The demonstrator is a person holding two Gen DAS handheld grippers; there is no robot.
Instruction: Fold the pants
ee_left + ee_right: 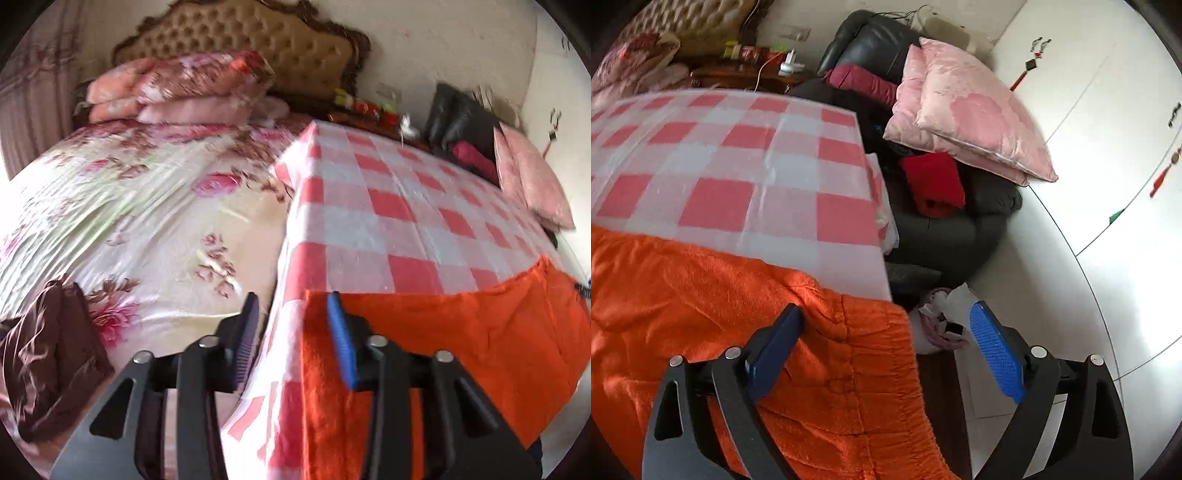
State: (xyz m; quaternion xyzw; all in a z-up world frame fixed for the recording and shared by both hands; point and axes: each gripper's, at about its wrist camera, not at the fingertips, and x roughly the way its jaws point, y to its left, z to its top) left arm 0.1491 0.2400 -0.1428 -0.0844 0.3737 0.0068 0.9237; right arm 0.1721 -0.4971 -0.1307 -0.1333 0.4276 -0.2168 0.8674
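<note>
Bedroom table under a red-and-white checked cloth [746, 155], fuzzy orange fleece pants [701, 295] draped over its near edge.
Left gripper [295, 314] spread wide, straddling the pants' corner; right gripper [886, 314] likewise released over the gathered waistband; beyond, a pink satin pillow [967, 114] on a dark armchair [871, 40].

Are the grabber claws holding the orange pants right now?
No. Both the left gripper and the right gripper are open, each straddling an edge of the orange pants without pinching it.
</note>
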